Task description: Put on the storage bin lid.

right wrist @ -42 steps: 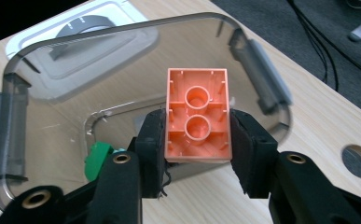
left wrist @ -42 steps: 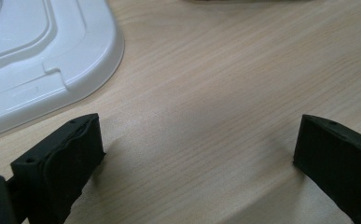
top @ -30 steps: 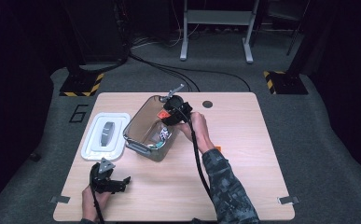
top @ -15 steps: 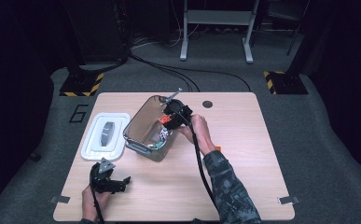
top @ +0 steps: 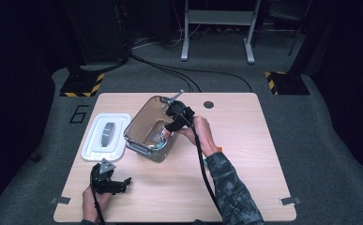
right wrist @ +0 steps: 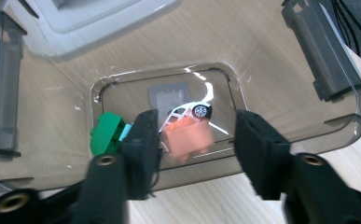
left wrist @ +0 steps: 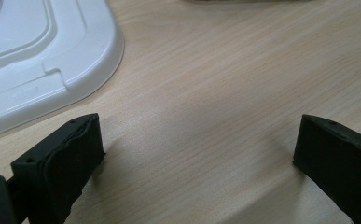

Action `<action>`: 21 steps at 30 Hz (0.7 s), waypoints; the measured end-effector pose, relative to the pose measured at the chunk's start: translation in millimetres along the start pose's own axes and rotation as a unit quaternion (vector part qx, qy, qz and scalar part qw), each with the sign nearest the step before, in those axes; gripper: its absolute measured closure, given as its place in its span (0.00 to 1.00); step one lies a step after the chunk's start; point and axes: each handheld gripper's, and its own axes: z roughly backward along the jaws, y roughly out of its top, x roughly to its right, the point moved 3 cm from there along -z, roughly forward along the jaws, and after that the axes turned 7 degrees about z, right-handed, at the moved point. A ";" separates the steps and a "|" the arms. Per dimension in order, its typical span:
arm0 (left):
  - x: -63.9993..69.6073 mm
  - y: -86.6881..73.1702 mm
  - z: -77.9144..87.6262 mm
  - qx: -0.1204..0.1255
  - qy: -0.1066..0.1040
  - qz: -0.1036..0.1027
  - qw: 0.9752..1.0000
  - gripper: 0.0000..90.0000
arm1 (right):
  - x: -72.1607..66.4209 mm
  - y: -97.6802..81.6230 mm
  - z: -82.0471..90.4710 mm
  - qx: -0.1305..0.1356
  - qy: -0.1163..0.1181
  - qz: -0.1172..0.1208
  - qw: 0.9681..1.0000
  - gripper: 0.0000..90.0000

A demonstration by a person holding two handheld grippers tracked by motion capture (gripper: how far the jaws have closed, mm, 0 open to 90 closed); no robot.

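Observation:
My right gripper (top: 169,128) hangs over a clear grey bin (top: 137,140) and points down into it. Its jaws have just been opening. A blurred orange block (right wrist: 187,137) sits between them, close to the left jaw and apart from the right one; my right gripper (right wrist: 197,135) is open. On the bin floor (right wrist: 52,116) lie a green block (right wrist: 106,133) and a white toy car (right wrist: 190,111). My left gripper (top: 120,183) rests near the table's front left, and in its own view the left gripper (left wrist: 199,154) is open over bare wood.
A white lid (top: 105,136) with a grey handle lies left of the bin, and its corner (left wrist: 38,56) is just beyond my left jaws. A dark round hole (top: 208,104) marks the table's far side. The right gripper's cable (top: 202,168) trails along the forearm.
The right gripper has kept its place over the bin with only a slight shift. The left hand and its gripper have not moved.

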 end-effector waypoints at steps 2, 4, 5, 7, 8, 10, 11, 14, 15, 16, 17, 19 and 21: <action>0.3 0.0 -0.2 0.001 0.000 0.002 1.000 0.01 | 1.0 -2.4 2.8 0.005 -0.003 -0.013 1.000 0.41; 0.3 -0.1 -0.2 0.001 0.000 0.002 1.000 0.01 | 1.4 -6.0 7.8 0.015 -0.012 -0.025 1.000 0.33; 0.0 0.0 -0.1 0.000 0.000 0.000 1.000 0.01 | 1.6 -8.5 11.2 0.023 -0.014 -0.032 0.999 0.30; 0.2 0.0 -0.1 0.000 0.000 0.002 1.000 0.01 | 3.1 -14.7 18.9 0.033 -0.015 -0.044 0.998 0.26; 0.3 0.0 -0.2 0.001 0.000 0.002 1.000 0.01 | 4.1 -18.3 22.6 0.036 -0.014 -0.046 0.998 0.23; 0.0 0.0 -0.2 0.000 -0.001 0.000 1.000 0.01 | 8.3 -29.5 32.5 0.044 -0.023 -0.057 0.997 0.17; 0.2 0.0 -0.2 0.001 0.000 0.001 1.000 0.01 | 8.3 -29.5 32.5 0.044 -0.023 -0.057 0.997 0.17; 0.0 0.1 -0.1 0.000 0.000 -0.001 1.000 0.01 | 11.4 -41.4 43.3 0.052 -0.025 -0.073 0.996 0.15; 0.0 0.1 -0.1 0.000 0.000 -0.001 1.000 0.01 | 12.4 -45.6 46.8 0.054 -0.028 -0.077 0.995 0.15; 0.0 0.1 -0.1 0.000 0.000 -0.001 1.000 0.01 | 13.0 -49.8 50.3 0.058 -0.029 -0.082 0.995 0.15; 0.1 0.1 -0.1 0.001 0.000 -0.001 1.000 0.01 | 13.7 -54.1 53.2 0.057 -0.030 -0.084 0.994 0.15; 0.1 0.1 -0.1 0.001 0.000 -0.001 1.000 0.01 | 15.3 -62.7 58.8 0.057 -0.035 -0.089 0.994 0.14; 0.1 0.2 -0.4 0.002 -0.001 0.000 1.000 0.01 | 16.4 -70.9 63.4 0.059 -0.039 -0.097 0.993 0.13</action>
